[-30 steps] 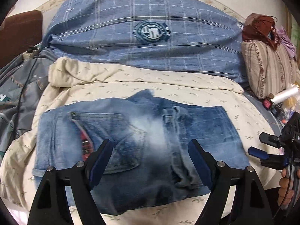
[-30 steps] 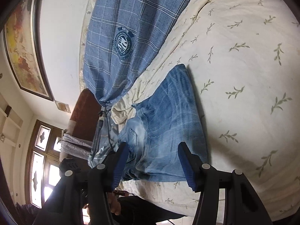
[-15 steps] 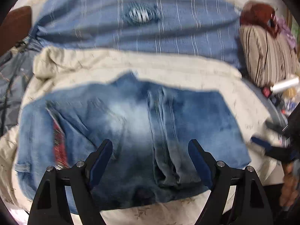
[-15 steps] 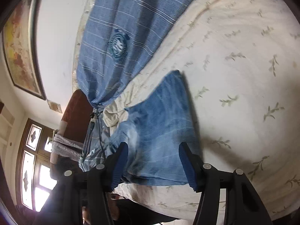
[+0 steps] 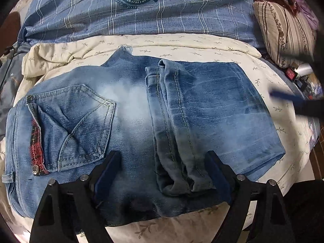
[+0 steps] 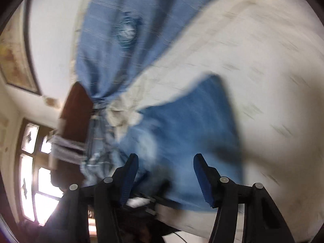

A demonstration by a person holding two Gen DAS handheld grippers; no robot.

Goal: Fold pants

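Denim, faded blue and thick at the seams, makes up the pants [image 5: 141,125], which lie already folded into a broad rectangle on a cream quilt [image 5: 182,46] printed with small sprigs, in front of a blue checked pillow [image 5: 141,10] with a round badge. A back pocket [image 5: 81,125] with heavy double stitching and a strip of red tartan lining shows on one side; the leg hems sit bunched in a ridge across the middle. I judge the cloth to be fairly heavy, limp but with some body, rough enough not to slip, and in no way fragile; the stacked layers will want to slide apart unless pinched together. A sound hold would be at the near edge or a corner, where all layers meet. Low over that near edge hovers the left gripper [image 5: 162,168], jaws spread wide with nothing between the pads. From the side, the right gripper [image 6: 165,174] stands about half open and empty, its view blurred.
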